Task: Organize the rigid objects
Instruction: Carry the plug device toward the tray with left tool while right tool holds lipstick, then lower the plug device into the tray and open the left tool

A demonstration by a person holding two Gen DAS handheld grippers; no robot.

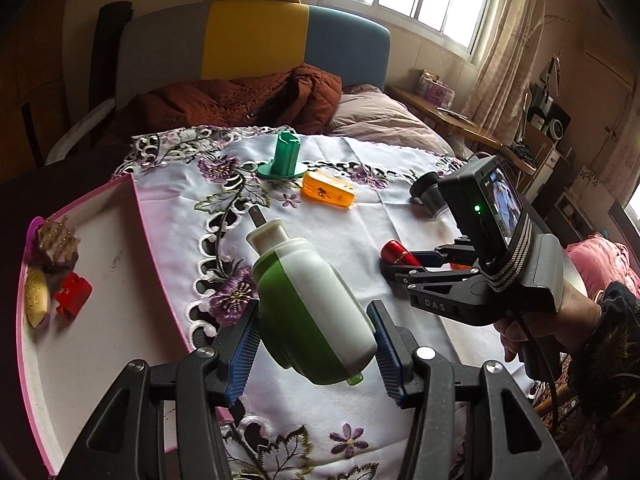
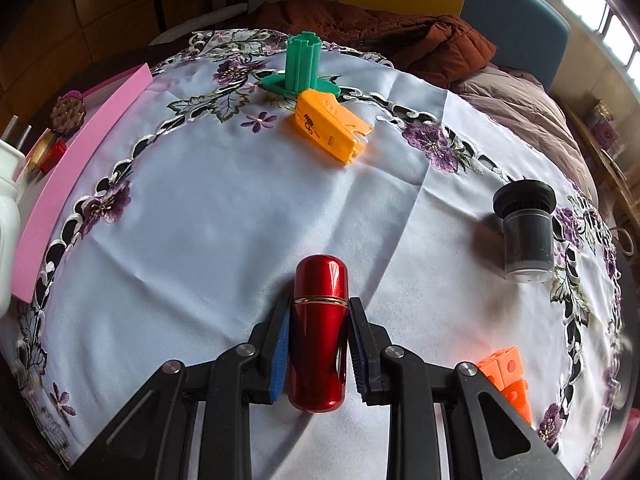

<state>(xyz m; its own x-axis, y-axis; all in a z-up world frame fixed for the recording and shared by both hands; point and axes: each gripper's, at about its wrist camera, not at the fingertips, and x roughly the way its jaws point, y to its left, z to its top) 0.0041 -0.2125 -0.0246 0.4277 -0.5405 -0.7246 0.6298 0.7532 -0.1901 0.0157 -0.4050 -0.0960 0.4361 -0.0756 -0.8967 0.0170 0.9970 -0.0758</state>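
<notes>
My left tongs (image 1: 316, 344) are clamped on a green-and-white plastic plug-in device (image 1: 308, 300), blue pads pressing both its flanks, and I carry it above the embroidered white cloth on the surface (image 1: 340, 184), just right of the pink-rimmed shallow tray (image 1: 100, 280). My right tongs (image 2: 318, 344) are pinched narrow on a glossy red metal capsule with a gold band (image 2: 319, 328), low over the cloth; whether it has left the surface I cannot tell.

The tray already holds a brown bristled brush head (image 1: 56, 246), a yellowish oval piece (image 1: 37, 298) and a small red plastic block (image 1: 73, 292). Out on the cloth remain a green flanged plastic spool (image 2: 302, 66), an orange plastic case (image 2: 330, 130), a black ribbed cylinder (image 2: 526, 230) and orange linked cubes (image 2: 508, 376).

I judge the step to be carrying both held pieces to the tray. Next, the left one needs swinging over the pink wall and lowering onto the bare floor clear of the three items, then release; its bulk could knock them.
</notes>
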